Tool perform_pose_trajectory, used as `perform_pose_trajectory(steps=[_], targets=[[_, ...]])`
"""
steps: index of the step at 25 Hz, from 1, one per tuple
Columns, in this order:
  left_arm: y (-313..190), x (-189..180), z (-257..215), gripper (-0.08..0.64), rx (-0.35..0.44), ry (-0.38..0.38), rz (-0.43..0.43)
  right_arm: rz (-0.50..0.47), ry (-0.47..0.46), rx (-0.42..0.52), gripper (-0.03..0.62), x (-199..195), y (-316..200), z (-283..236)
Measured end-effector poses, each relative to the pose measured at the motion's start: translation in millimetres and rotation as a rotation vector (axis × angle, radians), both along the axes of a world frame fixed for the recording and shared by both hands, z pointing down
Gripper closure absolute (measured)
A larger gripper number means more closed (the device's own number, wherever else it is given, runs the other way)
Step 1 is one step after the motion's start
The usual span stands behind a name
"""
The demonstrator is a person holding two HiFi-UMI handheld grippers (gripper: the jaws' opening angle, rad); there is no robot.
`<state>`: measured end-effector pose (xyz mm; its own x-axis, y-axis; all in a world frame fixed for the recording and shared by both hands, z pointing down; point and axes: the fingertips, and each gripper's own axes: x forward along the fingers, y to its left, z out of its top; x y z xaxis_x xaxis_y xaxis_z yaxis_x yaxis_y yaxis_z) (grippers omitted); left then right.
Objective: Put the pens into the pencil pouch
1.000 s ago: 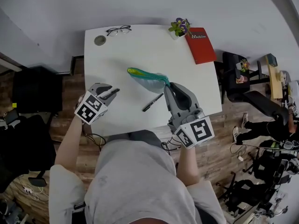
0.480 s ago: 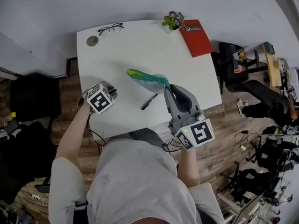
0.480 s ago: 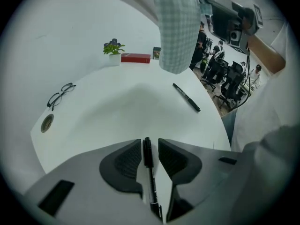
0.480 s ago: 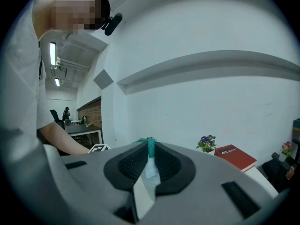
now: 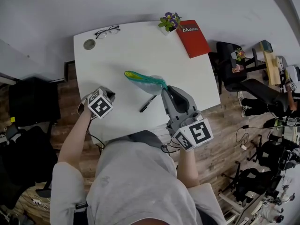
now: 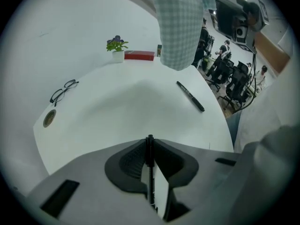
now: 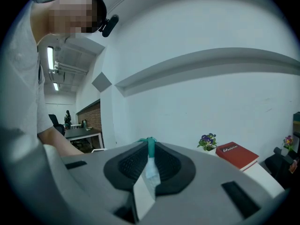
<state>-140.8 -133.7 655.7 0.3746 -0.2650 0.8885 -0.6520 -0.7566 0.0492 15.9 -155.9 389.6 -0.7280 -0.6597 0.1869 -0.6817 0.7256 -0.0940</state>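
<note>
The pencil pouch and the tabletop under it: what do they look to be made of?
Pencil pouch: seemingly soft woven cloth or mesh, matte. It shows a fine pale check, hangs limp and has a teal edge strip. Tabletop: smooth, white and faintly satin, with no grain or seams showing. It is likely laminate or painted board, but the look leaves that open.

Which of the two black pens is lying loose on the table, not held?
The loose pen lies flat on the white table, just below the green pouch. The other pen is clamped in the left gripper.
</note>
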Motion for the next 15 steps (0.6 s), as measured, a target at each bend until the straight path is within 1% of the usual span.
perform_pose_trajectory(steps=[2,6,9,15], targets=[[-4.0,3.0,-11.6,0.489,0.029,0.059,-0.051,-0.01,-0.01,-0.001,0.532,-1.6,-0.7,-0.7],[-19.5,5.2,-54.4,0.488,0.149,0.212,-0.179,-0.034,-0.024,0.006,0.532,-6.5,-3.2,-3.6],[-27.8,1.6,-96.2,0.489,0.267,0.322,-0.266,-0.053,-0.036,0.014,0.532,-10.1,-5.2,-7.7],[-35.3,-19.1,-185.6,0.488,0.514,0.508,-0.427,-0.101,-0.053,0.026,0.532,-19.0,-7.8,-14.9]])
